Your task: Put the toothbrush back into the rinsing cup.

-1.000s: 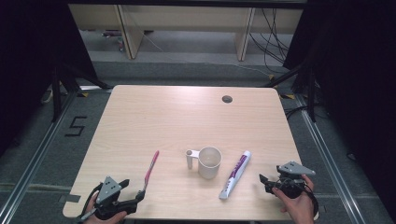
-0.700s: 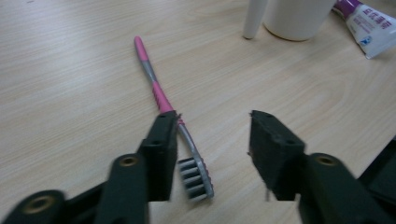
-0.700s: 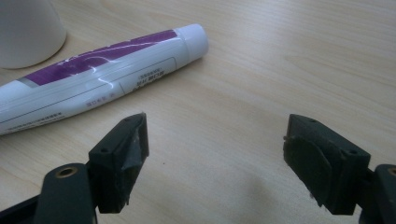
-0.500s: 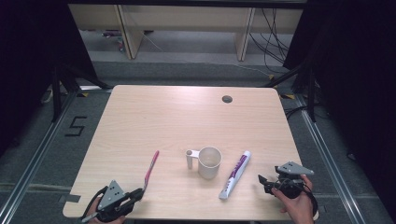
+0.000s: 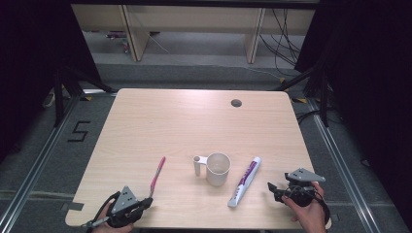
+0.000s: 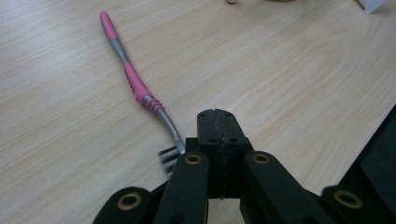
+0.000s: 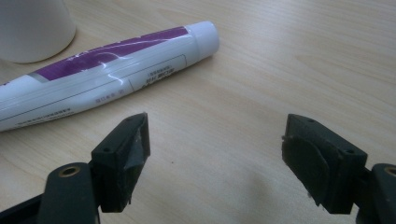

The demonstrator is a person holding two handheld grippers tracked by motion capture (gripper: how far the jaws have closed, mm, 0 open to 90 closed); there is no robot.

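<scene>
Pink-handled toothbrush lies near the table front-left edge, bristle end beside the left gripper, whose 2 jaws have just closed, empty. Light, stiff and slim, it probably grips best at the ribbed mid-handle. Right gripper stands wide, empty, near the tube.

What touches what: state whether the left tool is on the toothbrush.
Cannot tell. In the left gripper view the left tool is shut with nothing between its jaws; the toothbrush bristles lie right beside it, their meeting point hidden behind the jaw.

One toothbrush, one mug, one tube
</scene>
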